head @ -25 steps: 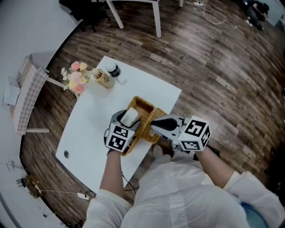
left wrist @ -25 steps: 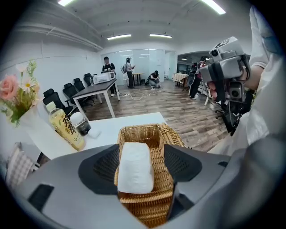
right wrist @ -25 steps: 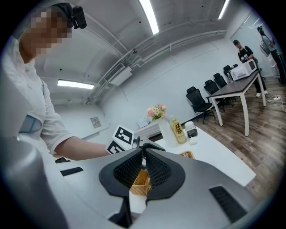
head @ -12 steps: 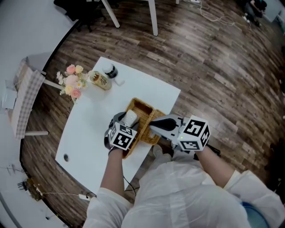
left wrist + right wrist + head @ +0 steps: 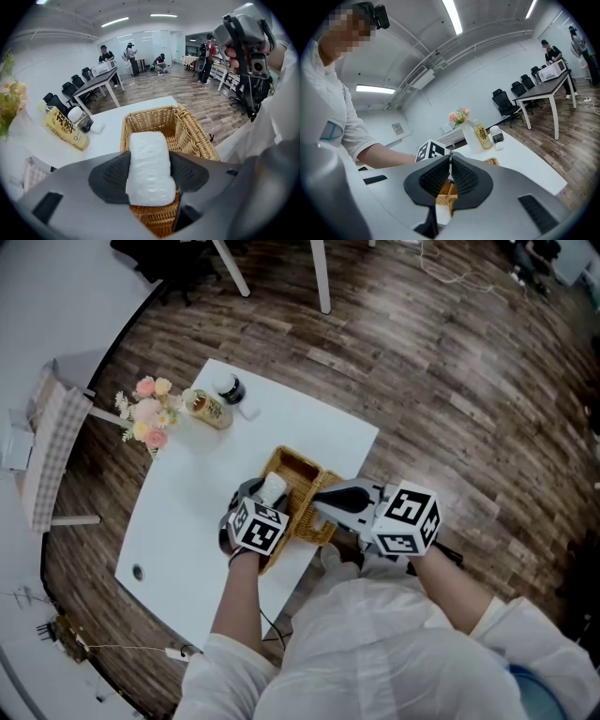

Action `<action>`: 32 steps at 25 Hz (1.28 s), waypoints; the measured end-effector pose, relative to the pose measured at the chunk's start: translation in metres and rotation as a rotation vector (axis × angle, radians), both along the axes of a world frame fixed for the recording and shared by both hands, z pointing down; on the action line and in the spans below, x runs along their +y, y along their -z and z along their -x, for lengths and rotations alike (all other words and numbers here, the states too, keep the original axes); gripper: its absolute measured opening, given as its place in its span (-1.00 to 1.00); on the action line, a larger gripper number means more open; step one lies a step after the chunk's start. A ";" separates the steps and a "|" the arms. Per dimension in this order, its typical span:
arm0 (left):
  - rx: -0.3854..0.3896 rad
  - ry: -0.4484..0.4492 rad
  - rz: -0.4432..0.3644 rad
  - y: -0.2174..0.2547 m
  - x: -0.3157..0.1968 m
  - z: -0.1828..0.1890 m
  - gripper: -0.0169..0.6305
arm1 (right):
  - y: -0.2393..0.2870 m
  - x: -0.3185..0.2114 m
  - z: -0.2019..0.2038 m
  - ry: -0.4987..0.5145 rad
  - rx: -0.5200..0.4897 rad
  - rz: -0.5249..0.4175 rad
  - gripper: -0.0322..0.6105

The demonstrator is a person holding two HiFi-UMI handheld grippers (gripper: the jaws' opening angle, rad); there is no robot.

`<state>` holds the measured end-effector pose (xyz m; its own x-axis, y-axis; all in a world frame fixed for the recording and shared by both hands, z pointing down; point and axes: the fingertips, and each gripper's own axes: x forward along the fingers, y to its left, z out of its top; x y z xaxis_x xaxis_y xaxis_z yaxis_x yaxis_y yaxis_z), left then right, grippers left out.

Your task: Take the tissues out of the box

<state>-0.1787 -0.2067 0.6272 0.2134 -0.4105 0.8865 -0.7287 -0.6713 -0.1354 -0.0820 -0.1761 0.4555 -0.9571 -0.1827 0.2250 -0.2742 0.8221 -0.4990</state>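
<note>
White tissue pack pressed in left gripper, jaws closing, over wicker basket; right gripper pinched together; yellow bottle label too blurred to read.

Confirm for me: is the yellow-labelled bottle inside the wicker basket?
No, the bottle sits on the white table next to the flowers, well apart from the wicker basket.

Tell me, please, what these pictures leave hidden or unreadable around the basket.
- Basket floor: head view, covered by left hand-held gripper, jaws closing round the tissue pack.
- Right hand-held gripper: right gripper view, shut pads hide anything pinched.
- Bottle label: head view, too small.
</note>
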 end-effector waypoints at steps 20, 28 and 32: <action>0.099 0.137 -0.042 0.010 0.001 0.000 -0.20 | 0.002 0.005 -0.010 -0.003 0.016 -0.012 -0.79; 0.290 0.261 -0.135 0.057 -0.003 -0.010 -0.21 | 0.009 0.009 -0.011 0.012 0.022 -0.036 -0.79; 0.369 0.294 -0.197 0.083 -0.008 -0.015 -0.21 | 0.014 0.012 -0.007 0.026 0.017 -0.050 -0.79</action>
<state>-0.1634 -0.2144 0.5441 0.3486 -0.6518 0.6736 -0.9059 -0.4187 0.0637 -0.0748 -0.1640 0.4417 -0.9578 -0.1694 0.2324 -0.2606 0.8527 -0.4527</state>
